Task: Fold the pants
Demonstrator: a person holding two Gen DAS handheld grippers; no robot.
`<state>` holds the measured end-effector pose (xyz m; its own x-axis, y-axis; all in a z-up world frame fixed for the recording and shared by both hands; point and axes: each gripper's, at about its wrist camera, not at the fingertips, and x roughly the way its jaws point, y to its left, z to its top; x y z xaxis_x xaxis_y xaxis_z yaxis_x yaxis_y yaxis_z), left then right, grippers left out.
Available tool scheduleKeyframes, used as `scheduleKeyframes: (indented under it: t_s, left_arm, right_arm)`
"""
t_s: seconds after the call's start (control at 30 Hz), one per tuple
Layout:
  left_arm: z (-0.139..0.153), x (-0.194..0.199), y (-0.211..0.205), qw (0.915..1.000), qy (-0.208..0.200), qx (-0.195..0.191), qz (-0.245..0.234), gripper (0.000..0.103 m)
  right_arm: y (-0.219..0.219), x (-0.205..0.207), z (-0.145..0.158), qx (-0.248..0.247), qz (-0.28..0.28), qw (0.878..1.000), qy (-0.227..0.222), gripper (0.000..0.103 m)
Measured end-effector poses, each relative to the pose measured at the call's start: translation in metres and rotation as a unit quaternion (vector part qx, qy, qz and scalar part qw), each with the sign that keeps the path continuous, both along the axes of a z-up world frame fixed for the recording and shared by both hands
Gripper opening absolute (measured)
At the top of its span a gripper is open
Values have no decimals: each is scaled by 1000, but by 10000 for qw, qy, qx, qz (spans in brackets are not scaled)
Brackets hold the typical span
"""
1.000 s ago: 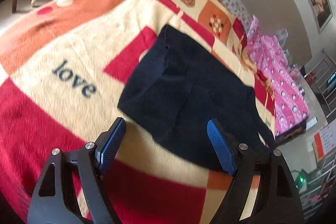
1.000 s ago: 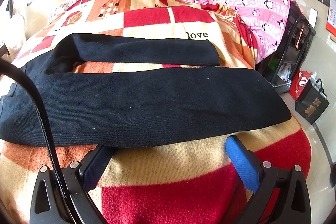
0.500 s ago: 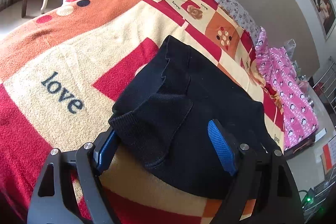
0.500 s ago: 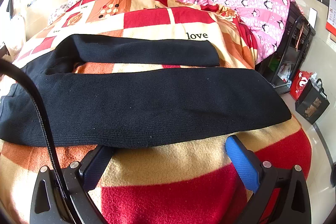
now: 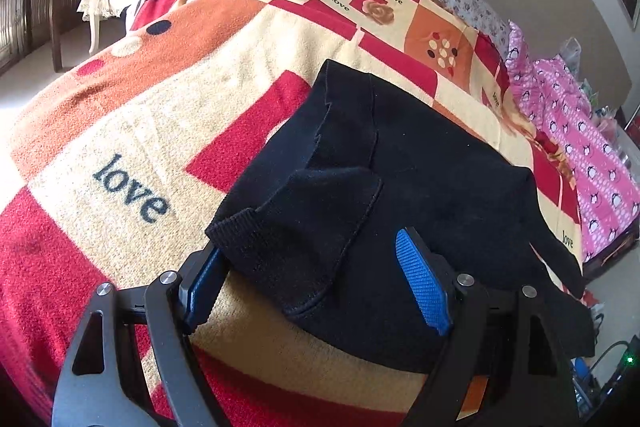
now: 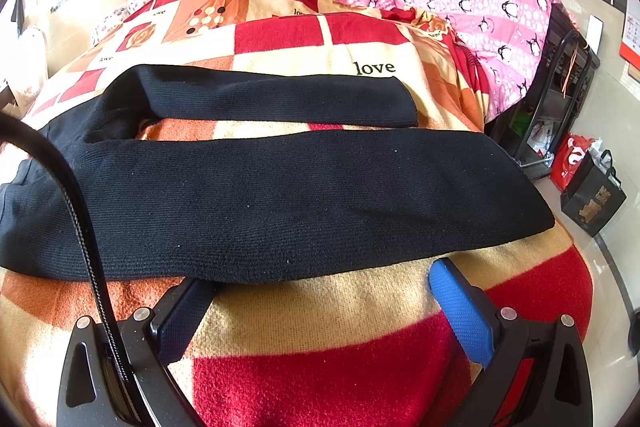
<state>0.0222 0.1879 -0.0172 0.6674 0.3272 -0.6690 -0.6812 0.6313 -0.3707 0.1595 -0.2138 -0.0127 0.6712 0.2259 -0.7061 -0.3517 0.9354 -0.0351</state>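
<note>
We are reaching for the black knit pants (image 6: pixel 280 195) lying spread on the patterned blanket (image 6: pixel 320 311), both tongs gaping and gripping nothing. The left gripper (image 5: pixel 316 279) is straddling the waistband corner (image 5: pixel 240 231), the right gripper (image 6: pixel 324 303) is nosing at the near leg's edge; next we probably need to clamp both before folding.

Both wrist cameras sit low and close over the blanket (image 5: pixel 120 131), sharing the black pants (image 6: pixel 280 203) from different ends.

Black pants (image 6: pixel 280 203) lie spread across a red, orange and cream checked blanket (image 6: pixel 320 311) printed with the word "love", both legs reaching toward the bed's right edge. The right gripper (image 6: pixel 320 303) hovers at the near leg's hem, jaws wide apart, its left finger (image 6: pixel 182 319) tucked under the fabric. A pink penguin-print quilt (image 6: pixel 472 7) lies beyond.
</note>
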Motion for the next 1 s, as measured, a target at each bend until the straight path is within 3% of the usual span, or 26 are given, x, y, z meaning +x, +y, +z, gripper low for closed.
scheduleKeyframes:
  t_s: [1.0]
  left_arm:
    - [0, 2, -3, 9999, 120, 67, -17, 82]
  right_arm:
    - [-1, 1, 0, -9, -3, 10000, 19, 103]
